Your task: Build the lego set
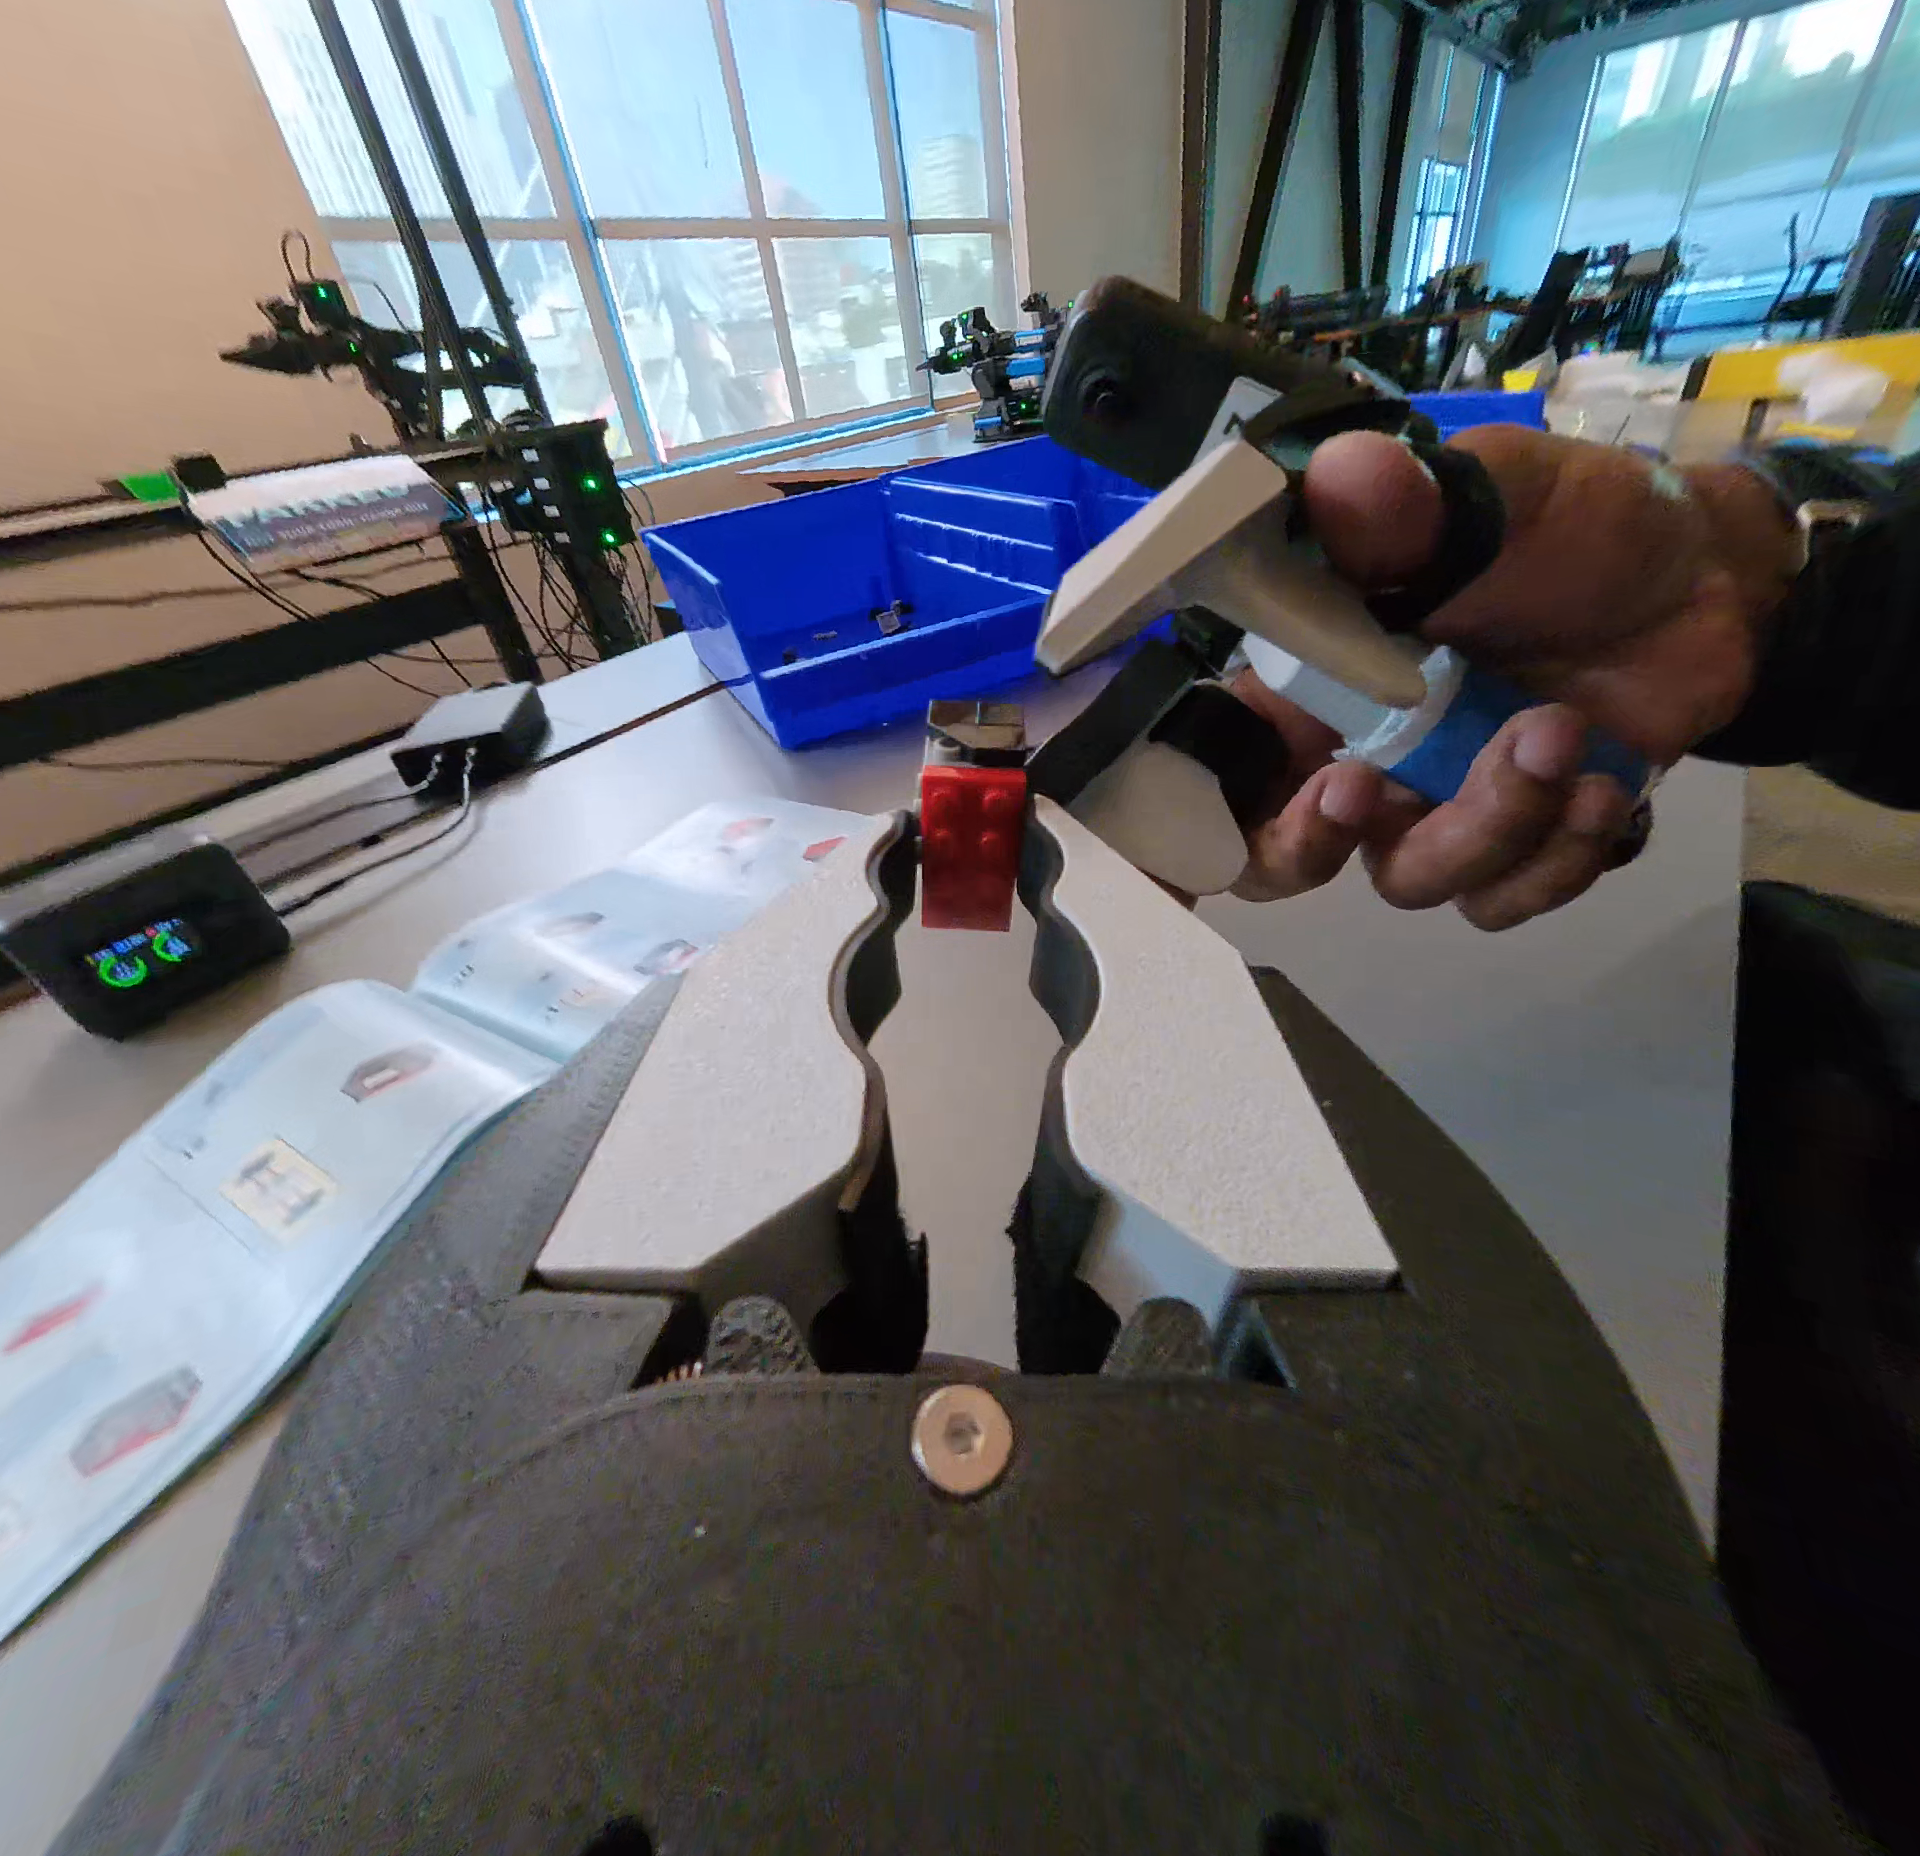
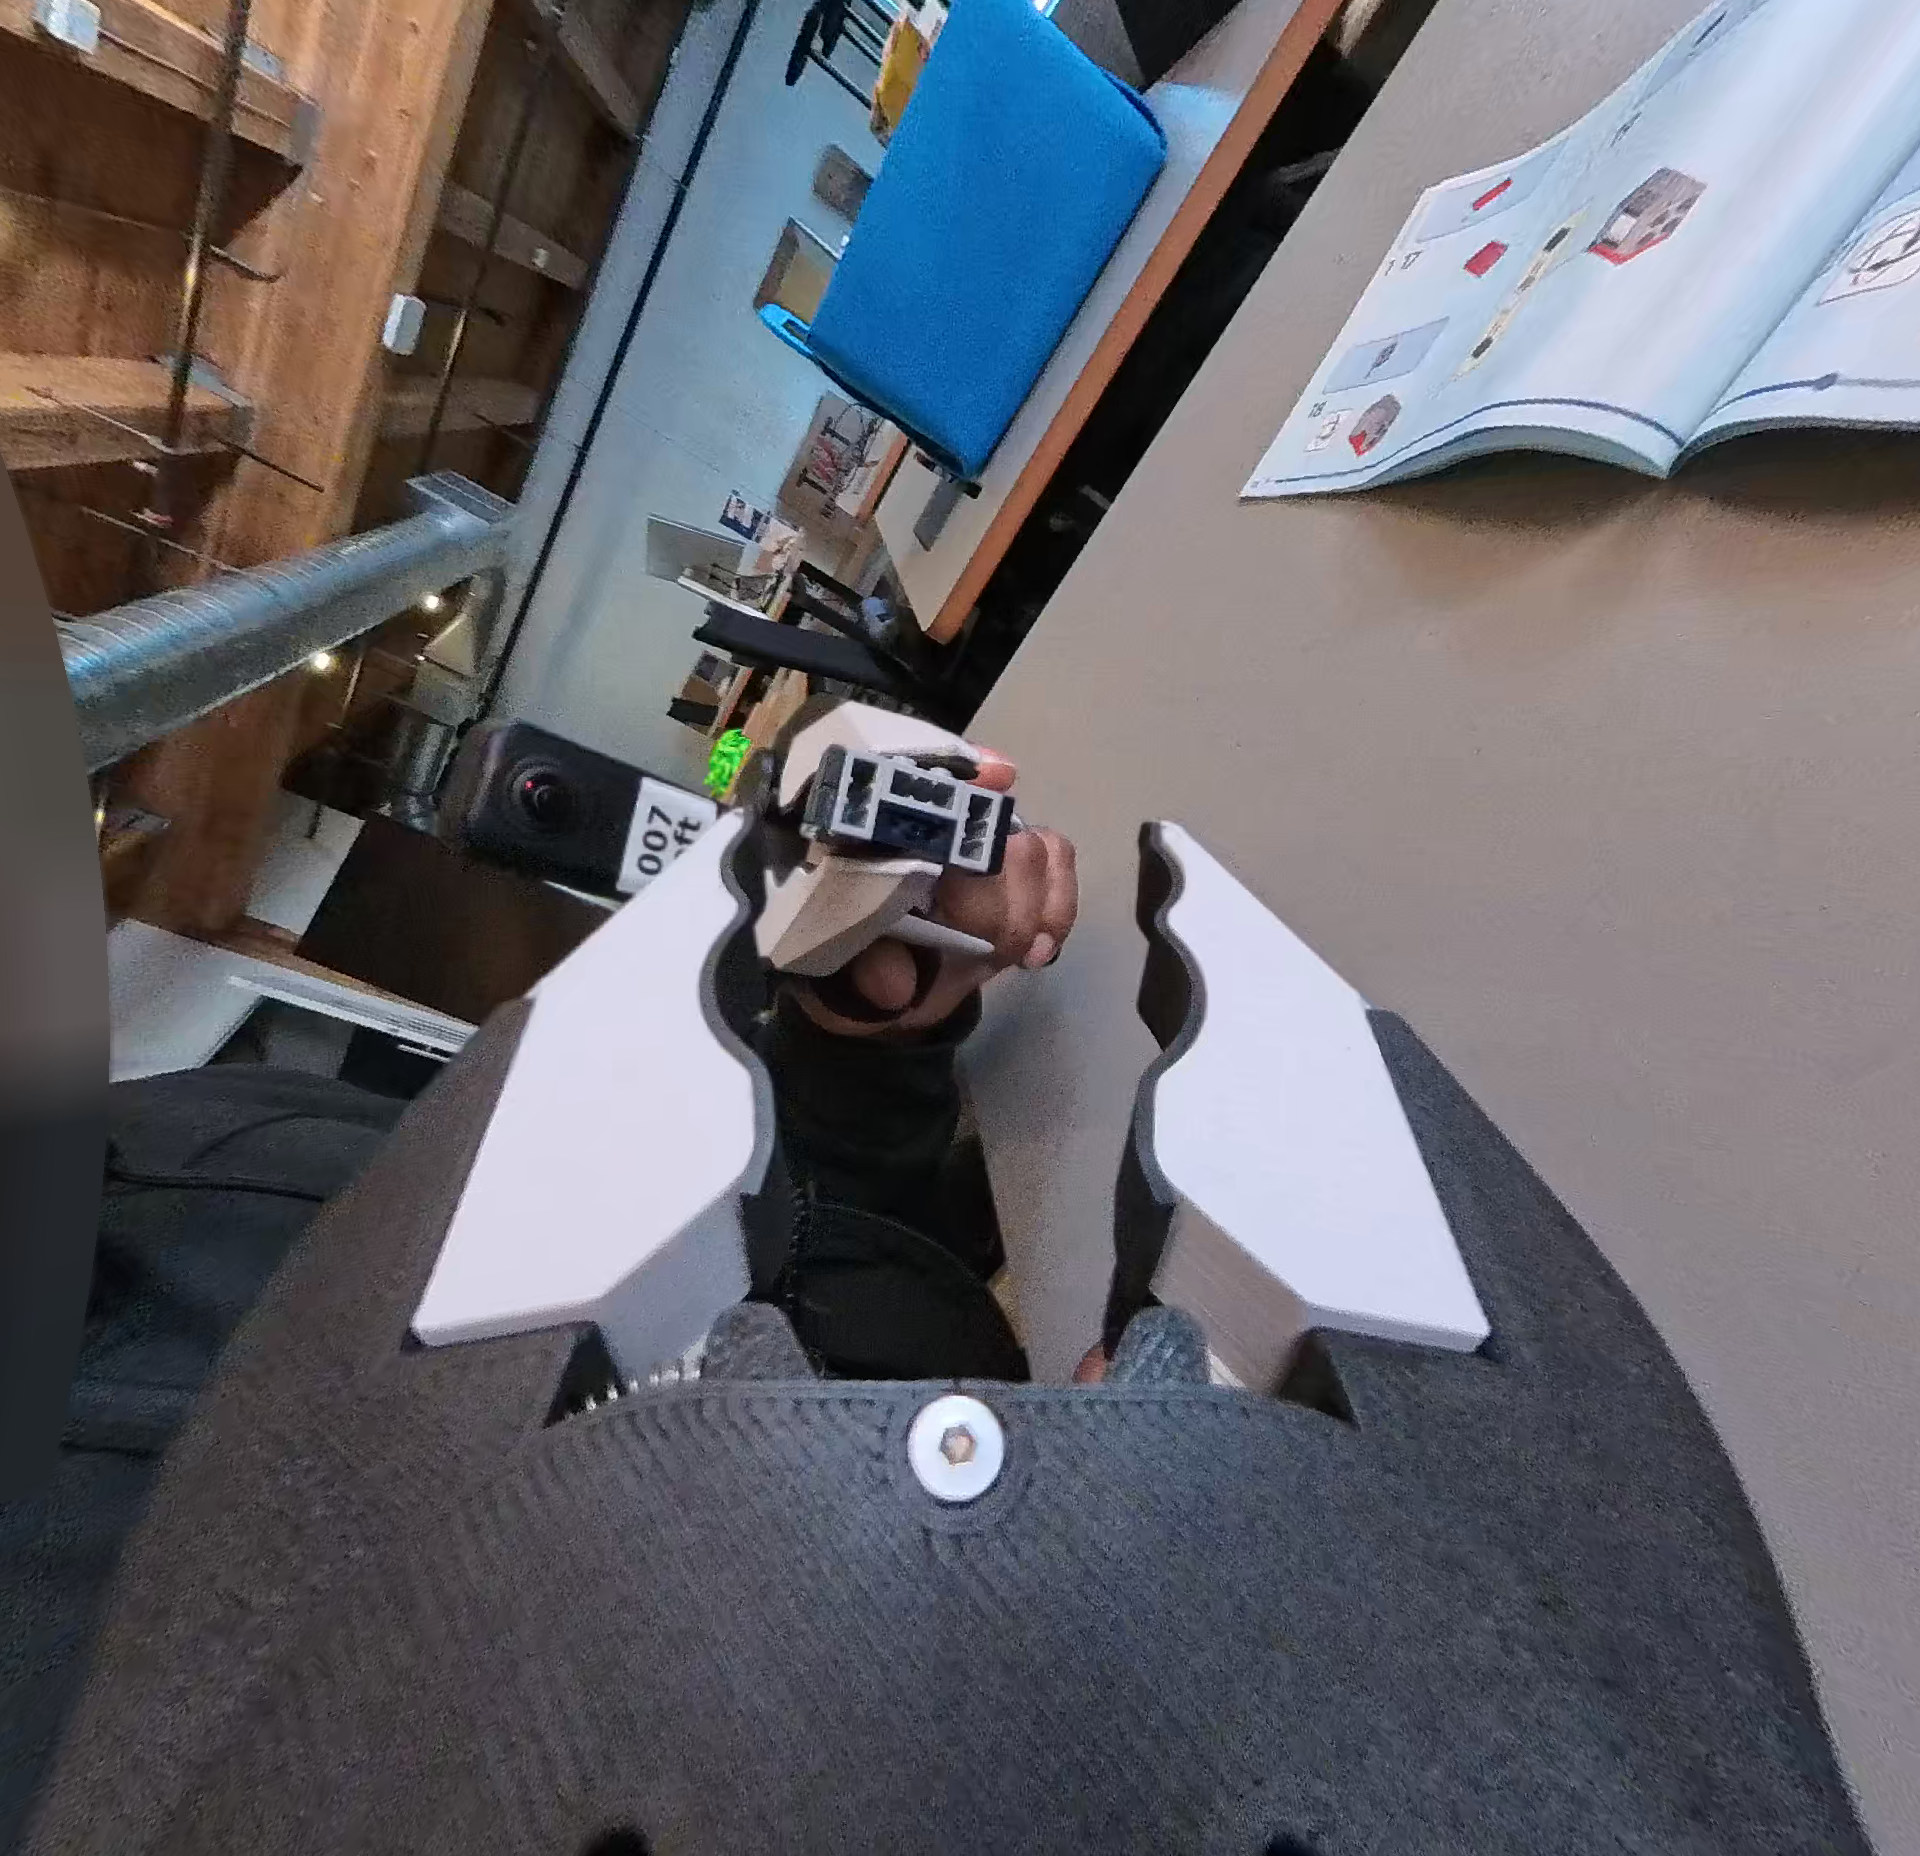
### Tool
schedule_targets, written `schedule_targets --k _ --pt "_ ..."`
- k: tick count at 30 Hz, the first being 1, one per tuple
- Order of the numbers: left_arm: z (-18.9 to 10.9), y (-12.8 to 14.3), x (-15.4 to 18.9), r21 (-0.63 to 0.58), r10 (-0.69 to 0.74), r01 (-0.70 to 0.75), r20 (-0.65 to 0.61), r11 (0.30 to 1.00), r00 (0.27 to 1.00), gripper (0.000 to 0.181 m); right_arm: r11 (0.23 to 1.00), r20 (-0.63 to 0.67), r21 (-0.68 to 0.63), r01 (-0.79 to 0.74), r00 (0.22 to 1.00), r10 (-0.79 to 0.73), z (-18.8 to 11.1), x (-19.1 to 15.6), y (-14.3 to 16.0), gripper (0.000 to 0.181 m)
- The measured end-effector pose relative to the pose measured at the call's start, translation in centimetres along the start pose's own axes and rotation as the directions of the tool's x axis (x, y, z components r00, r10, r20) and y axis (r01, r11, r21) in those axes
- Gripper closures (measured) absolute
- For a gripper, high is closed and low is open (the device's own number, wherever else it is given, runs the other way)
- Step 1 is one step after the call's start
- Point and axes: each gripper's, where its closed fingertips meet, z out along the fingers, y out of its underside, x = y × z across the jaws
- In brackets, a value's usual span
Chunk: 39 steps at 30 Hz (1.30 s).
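My left gripper (image 1: 971, 838) is shut on a small lego assembly (image 1: 968, 850), a red brick with grey and black pieces on its far end, held above the table. The right wrist view shows the same assembly from its grey and black underside (image 2: 914, 811), held between the left gripper's fingers (image 2: 831, 902). My right gripper (image 2: 940, 840) is open and empty, jaws wide apart, pointing at the assembly from close by. In the left wrist view the right gripper (image 1: 1049, 705) comes in from the right with one finger tip next to the assembly's right side.
An open instruction booklet (image 1: 343, 1089) lies on the grey table (image 1: 1455, 1131) at the left, also in the right wrist view (image 2: 1621, 279). A blue parts bin (image 1: 883, 601) stands behind. Black electronic boxes (image 1: 135, 944) (image 1: 473, 731) with cables sit at far left. My left and right fingertips are right by each other.
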Motion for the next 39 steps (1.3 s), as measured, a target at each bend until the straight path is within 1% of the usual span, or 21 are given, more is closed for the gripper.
schedule_targets --k 5,9,16,19,22,31,36,38,39 --pt "0.2 -0.5 0.6 0.016 0.100 -0.101 0.010 0.995 0.995 0.162 1.000 0.032 0.002 -0.022 0.999 0.022 -0.1 -0.6 0.2 0.110" --pt "0.2 -1.0 1.0 0.043 0.140 -0.141 0.013 0.989 0.990 0.162 0.999 0.047 0.000 -0.034 0.998 0.034 -0.3 -0.5 0.4 0.117" --pt "0.0 -1.9 1.2 0.080 0.198 -0.200 0.036 0.977 0.980 0.162 1.000 0.075 -0.008 -0.019 0.997 0.020 -0.3 -1.5 0.7 0.118" --pt "0.0 -2.0 1.3 0.081 0.224 -0.228 0.048 0.970 0.973 0.162 1.000 0.091 0.003 -0.004 0.996 0.003 -0.4 -1.9 0.6 0.128" --pt "0.0 -1.9 1.2 0.068 0.254 -0.258 0.065 0.964 0.965 0.162 1.000 0.121 0.020 -0.006 0.993 0.004 -0.4 -2.5 0.5 0.143" --pt "-0.2 -2.1 1.3 0.081 0.260 -0.266 0.074 0.961 0.963 0.163 0.999 0.122 0.035 0.016 0.992 -0.020 -0.3 -2.6 0.6 0.144" --pt "0.0 -1.7 1.2 0.060 0.261 -0.266 0.074 0.962 0.962 0.163 0.999 0.122 0.041 0.011 0.992 -0.016 -0.4 -2.2 0.6 0.144" --pt "0.4 -1.3 0.9 0.030 0.254 -0.257 0.090 0.966 0.963 0.163 0.998 0.095 0.057 0.013 0.995 -0.019 -0.4 -1.6 0.4 0.142" --pt "0.6 -1.1 0.5 0.011 0.240 -0.243 0.112 0.970 0.964 0.158 0.998 0.065 0.053 0.021 0.998 -0.025 -0.4 -1.1 0.4 0.132"
